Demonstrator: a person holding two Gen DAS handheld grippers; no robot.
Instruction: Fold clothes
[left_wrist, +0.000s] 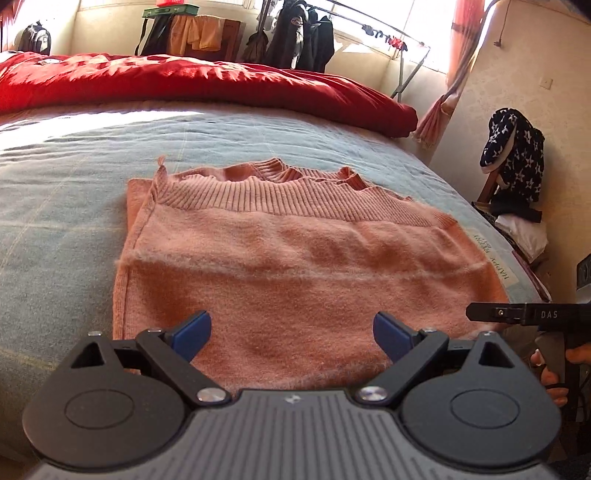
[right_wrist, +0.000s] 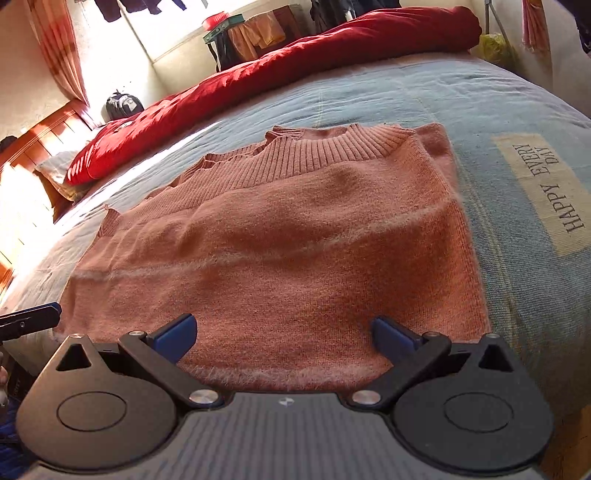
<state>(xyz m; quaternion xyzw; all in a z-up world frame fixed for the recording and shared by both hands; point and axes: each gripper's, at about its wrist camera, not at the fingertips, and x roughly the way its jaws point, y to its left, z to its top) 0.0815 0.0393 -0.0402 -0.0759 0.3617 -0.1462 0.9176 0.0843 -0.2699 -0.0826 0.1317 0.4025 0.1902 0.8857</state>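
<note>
Pink sweater (left_wrist: 295, 266) lies folded, ribbed hem on top.

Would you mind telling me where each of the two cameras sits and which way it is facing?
Left wrist view: sits on the left gripper, facing across the pink sweater toward the red duvet; its open blue fingers and the person's hand on the other gripper show.
Right wrist view: sits on the right gripper, facing over the sweater toward the window; its open fingers show, the left gripper's tip at left.
Shared: sweater, duvet, blue bedspread.
</note>
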